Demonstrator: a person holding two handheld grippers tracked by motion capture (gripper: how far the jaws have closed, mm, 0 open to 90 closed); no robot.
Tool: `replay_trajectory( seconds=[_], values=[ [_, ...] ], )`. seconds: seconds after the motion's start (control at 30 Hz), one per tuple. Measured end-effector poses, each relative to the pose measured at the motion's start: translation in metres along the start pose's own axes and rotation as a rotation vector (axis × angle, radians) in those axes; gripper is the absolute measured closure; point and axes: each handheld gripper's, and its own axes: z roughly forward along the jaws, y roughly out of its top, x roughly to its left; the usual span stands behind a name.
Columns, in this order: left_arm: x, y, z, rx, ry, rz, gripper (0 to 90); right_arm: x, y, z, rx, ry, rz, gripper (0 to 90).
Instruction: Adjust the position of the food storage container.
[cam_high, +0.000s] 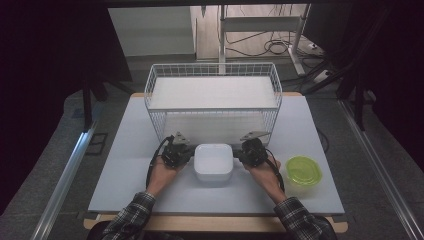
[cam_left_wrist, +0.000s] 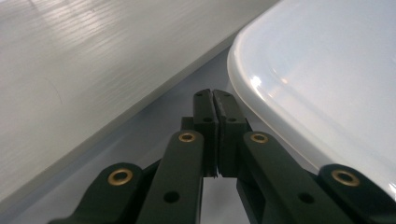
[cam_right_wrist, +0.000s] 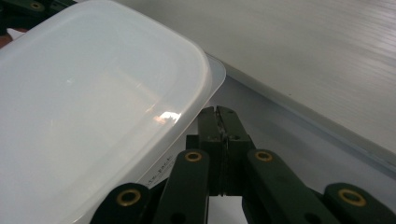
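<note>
A white lidded plastic container (cam_high: 213, 162) sits on the table in front of the wire basket (cam_high: 212, 80). My left gripper (cam_high: 186, 152) is at its left side and my right gripper (cam_high: 242, 151) at its right side. In the left gripper view the jaws are pressed together with nothing between them, the left gripper (cam_left_wrist: 213, 95) beside the container's rim (cam_left_wrist: 280, 93). In the right gripper view the right gripper (cam_right_wrist: 218, 112) is likewise shut and empty, just under the edge of the container's lid (cam_right_wrist: 102, 107).
A green-lidded clear container (cam_high: 302, 172) stands on the table to the right of my right hand. The white wire basket with a white liner (cam_left_wrist: 84, 74) rises directly behind the grippers. The pale table top (cam_high: 130, 165) extends to the left.
</note>
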Motion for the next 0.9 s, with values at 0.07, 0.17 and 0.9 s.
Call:
replay_trajectory(
  seconds=[0.07, 0.17, 0.9],
  values=[
    [0.000, -0.001, -0.001, 0.004, -0.005, 0.003, 89.4, 0.002, -0.001, 0.000, 0.005, 0.002, -0.007, 89.6],
    [-0.004, -0.003, -0.007, 0.017, -0.011, 0.012, 89.6, 0.005, -0.001, -0.002, 0.012, 0.006, -0.010, 89.6],
    [-0.023, -0.019, -0.037, 0.027, -0.021, 0.046, 77.6, 0.029, -0.021, -0.029, 0.048, -0.004, -0.047, 82.1]
  ],
)
